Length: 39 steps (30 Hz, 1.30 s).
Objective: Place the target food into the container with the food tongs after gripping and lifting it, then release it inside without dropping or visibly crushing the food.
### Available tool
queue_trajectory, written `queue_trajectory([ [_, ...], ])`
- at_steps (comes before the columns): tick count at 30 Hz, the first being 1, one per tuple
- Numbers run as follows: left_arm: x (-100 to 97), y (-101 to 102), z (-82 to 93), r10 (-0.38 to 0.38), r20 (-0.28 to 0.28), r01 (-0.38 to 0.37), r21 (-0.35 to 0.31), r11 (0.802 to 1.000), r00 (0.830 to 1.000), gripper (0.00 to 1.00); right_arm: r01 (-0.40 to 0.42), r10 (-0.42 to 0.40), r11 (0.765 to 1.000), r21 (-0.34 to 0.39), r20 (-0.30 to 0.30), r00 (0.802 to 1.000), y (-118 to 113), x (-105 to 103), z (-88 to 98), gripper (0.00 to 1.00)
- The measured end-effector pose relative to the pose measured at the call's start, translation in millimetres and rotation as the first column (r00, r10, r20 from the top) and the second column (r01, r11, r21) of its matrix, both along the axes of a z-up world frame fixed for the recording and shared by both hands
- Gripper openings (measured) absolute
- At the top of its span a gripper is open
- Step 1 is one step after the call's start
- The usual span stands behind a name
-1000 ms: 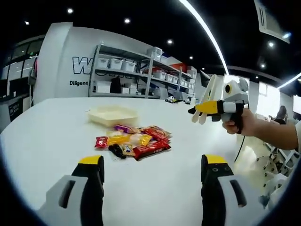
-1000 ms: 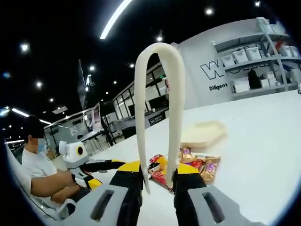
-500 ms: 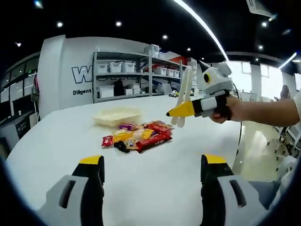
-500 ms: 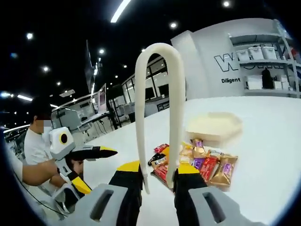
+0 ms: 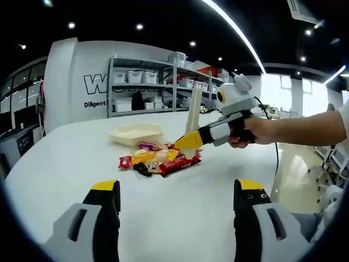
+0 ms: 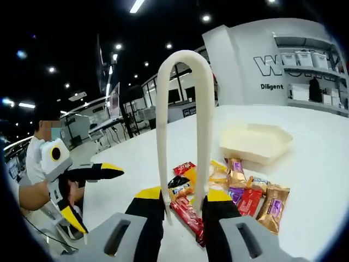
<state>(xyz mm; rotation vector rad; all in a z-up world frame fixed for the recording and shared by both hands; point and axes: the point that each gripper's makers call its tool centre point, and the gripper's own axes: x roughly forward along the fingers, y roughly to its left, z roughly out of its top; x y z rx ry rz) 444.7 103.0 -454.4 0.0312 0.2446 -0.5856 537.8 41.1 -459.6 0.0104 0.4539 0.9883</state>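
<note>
A heap of wrapped snacks lies on the white table, just in front of a shallow cream container. My right gripper reaches in from the right, held by a hand, with the cream food tongs standing over the heap's right edge. In the right gripper view my right gripper is shut on the food tongs, whose loop rises upward; the snacks and container lie just beyond. My left gripper stands open over bare table, near the front edge.
Shelves with white bins line the far wall. My left gripper shows in a hand at the left of the right gripper view, open, well apart from the snacks. The table's edge curves off to the right.
My right gripper has come down and leftward with the tongs, from above the table's right side to the edge of the snack heap. The left gripper has stayed open and nearly still.
</note>
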Motion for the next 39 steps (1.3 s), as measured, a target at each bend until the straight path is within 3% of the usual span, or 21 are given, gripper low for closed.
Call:
queue_trajectory([
  [3,-1.4,3.9,5.5,0.009,0.040,-0.009,0.006,1.000,0.999,0.81,0.001,-0.001,1.000,-0.010,0.005,1.000,-1.6,-1.0,-4.8,0.21],
  [5,-2.8,6.0,4.9,0.006,0.034,-0.006,-0.002,1.000,0.999,0.79,0.006,-0.006,1.000,-0.007,-0.033,0.999,-2.9,-2.9,-4.8,0.21],
  [8,-3.0,7.1,2.0,0.006,0.021,-0.006,0.003,1.000,1.000,0.80,0.002,-0.003,1.000,-0.013,-0.035,0.999,-5.0,-7.6,-5.0,0.21],
  [11,-5.7,5.7,-0.5,-0.006,0.022,0.006,0.019,1.000,1.000,0.80,0.012,-0.011,1.000,0.009,-0.090,0.996,-8.0,-19.1,-5.1,0.21],
  [16,-8.3,3.1,0.3,-0.018,0.030,0.018,0.000,1.000,0.999,0.81,0.000,-0.002,1.000,-0.030,-0.068,0.998,-10.2,-27.5,-5.2,0.22],
  [19,-9.3,3.2,-0.9,-0.019,0.023,0.019,-0.014,1.000,1.000,0.81,-0.002,0.001,0.999,-0.053,-0.019,1.000,-7.3,-26.5,-2.1,0.22],
  [23,-11.4,3.3,-0.7,-0.025,0.029,0.025,-0.003,1.000,0.999,0.81,-0.006,0.009,0.997,-0.083,0.040,0.999,-1.0,-13.6,-3.9,0.23],
  [26,-12.5,3.5,-0.4,-0.026,0.027,0.026,-0.002,1.000,0.999,0.81,-0.017,0.020,0.995,-0.101,0.031,0.999,3.6,-12.3,-11.6,0.23],
  [29,-12.1,4.9,-0.4,-0.026,0.032,0.025,0.008,1.000,0.999,0.81,-0.017,0.024,0.995,-0.103,0.059,0.998,4.9,-9.6,-9.6,0.24],
  [32,-11.7,5.5,-1.3,-0.026,0.032,0.026,0.014,1.000,0.999,0.81,-0.012,0.029,0.991,-0.136,0.124,0.992,3.4,-5.5,-6.4,0.24],
  [39,-9.8,3.4,-3.6,-0.031,0.026,0.031,0.004,1.000,0.999,0.81,-0.031,0.046,0.987,-0.156,0.088,0.995,4.5,-5.2,-19.9,0.25],
])
